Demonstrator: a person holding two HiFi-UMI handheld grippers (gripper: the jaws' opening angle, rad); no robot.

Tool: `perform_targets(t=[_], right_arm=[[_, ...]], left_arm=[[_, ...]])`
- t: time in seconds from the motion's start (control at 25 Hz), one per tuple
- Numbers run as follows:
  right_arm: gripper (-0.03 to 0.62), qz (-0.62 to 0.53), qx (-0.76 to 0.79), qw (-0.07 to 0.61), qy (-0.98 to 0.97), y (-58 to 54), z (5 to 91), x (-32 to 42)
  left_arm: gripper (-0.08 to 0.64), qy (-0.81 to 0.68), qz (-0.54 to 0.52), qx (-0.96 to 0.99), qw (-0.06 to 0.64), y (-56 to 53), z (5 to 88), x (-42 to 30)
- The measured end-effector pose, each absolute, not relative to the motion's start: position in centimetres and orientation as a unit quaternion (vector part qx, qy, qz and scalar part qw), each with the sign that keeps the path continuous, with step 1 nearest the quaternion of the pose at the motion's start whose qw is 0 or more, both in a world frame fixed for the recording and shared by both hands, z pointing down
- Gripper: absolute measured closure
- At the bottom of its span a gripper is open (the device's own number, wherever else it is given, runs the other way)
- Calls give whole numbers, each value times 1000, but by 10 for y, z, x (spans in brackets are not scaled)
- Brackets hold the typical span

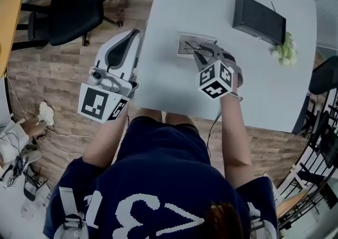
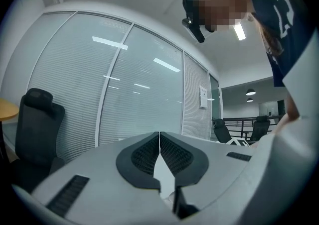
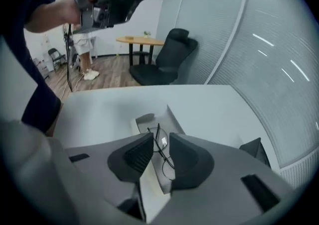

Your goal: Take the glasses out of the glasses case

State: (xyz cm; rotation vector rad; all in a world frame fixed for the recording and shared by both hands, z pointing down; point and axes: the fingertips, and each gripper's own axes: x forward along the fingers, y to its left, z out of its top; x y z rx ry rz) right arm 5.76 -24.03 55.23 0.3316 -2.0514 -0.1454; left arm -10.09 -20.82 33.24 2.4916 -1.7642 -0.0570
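Glasses [image 3: 169, 168] are being pinched in my right gripper [image 3: 160, 144] at the open glasses case [image 3: 144, 119] on the worktop [image 3: 99, 104] — my left gripper [image 2: 159, 144] is hanging pressed together, empty.

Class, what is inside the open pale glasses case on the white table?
Thin black wire-rimmed glasses sit in the open pale glasses case, between the jaws of the right gripper. The gripper covers the case's near end and part of the frame.
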Motion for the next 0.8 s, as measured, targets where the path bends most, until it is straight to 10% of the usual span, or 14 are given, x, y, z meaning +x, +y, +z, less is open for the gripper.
perform_targets(t=[0.4,0.8], right_arm=[[503,-102,62,613,-781,-247,604,58],[566,-93,92,563,-816,-247,581,57]], left_arm=[[541,-599,-5,798,66,-201,352,-120],[541,-602,-6,796,59,-203,347,-126]])
